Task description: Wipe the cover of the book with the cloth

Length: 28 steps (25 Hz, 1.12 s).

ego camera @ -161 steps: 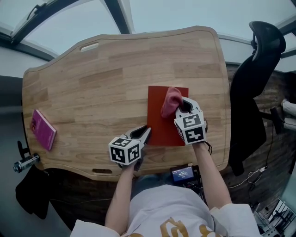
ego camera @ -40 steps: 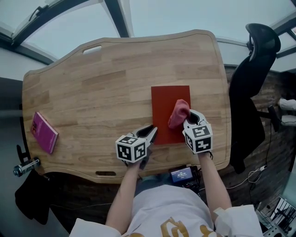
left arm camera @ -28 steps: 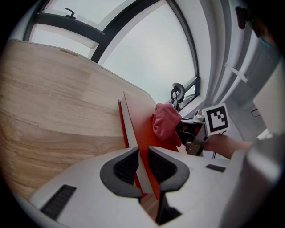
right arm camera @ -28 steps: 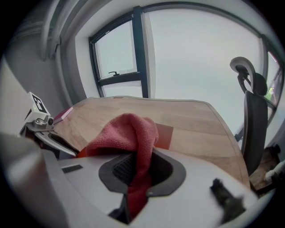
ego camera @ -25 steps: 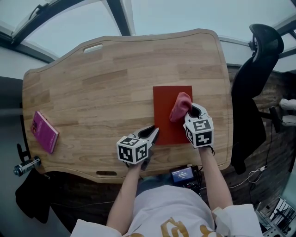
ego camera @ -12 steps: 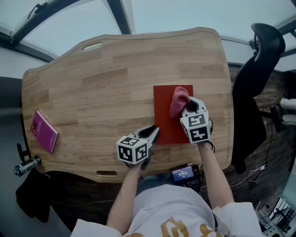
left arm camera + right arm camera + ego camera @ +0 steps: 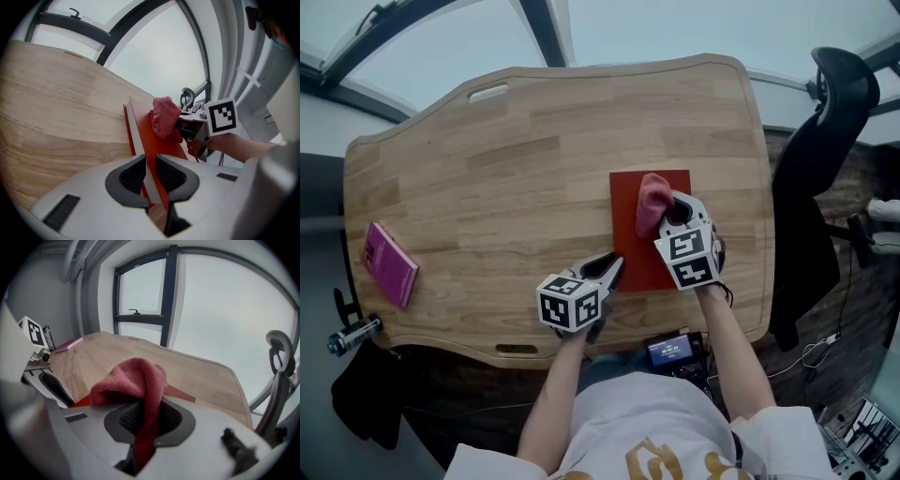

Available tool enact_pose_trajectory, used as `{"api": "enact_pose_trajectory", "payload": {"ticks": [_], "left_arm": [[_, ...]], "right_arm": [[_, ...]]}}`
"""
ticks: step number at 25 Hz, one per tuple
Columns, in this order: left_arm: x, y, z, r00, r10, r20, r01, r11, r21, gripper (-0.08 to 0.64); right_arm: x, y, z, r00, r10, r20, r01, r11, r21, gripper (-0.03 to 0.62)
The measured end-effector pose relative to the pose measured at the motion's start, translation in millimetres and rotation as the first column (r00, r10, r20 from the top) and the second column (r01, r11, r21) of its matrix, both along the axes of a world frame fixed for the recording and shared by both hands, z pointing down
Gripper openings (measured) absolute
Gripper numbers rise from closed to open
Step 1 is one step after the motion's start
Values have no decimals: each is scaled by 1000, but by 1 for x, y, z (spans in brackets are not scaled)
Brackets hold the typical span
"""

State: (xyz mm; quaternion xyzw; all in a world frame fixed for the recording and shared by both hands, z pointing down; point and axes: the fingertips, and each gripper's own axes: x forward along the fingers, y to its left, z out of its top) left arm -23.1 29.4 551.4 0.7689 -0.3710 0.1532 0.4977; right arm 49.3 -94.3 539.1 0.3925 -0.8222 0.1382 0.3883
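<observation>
While the right tool had its jaws closed on a narrow fold of the pink cloth, most of that cloth stood bunched in a hump ahead of the jaws. It sat over the upper right part of the red book. The book lay on the wooden tabletop, right of centre in the head view. The left tool was clamped on its lower left edge, with cover and page block together between the jaws.

The likeliest trouble seemed to be the cloth itself. Only a thin fold was pinched, so drag against the cover could have pulled it out of the jaws. It could also have rolled the hump over, leaving the hard jaw tips to scrape the cover instead of fabric. How much of the cloth actually pressed on the cover could not be made out, possibly only its lower fold, and in that case a stroke would have cleaned little.

A second risk lay with the book. It was held at one point near a corner, so a sideways push at the far end could have swung it around that clamp. A hard stroke toward the bottom of the frame could also have slid it toward the tabletop's near edge.
</observation>
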Motion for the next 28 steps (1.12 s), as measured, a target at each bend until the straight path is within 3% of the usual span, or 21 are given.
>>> {"api": "enact_pose_trajectory", "payload": {"ticks": [28], "left_arm": [[-1,1,2,1000,2,-27,-2,1000,3,77]], "right_arm": [[-24,65,2,997,-49,57,52,997,-55,58]]}}
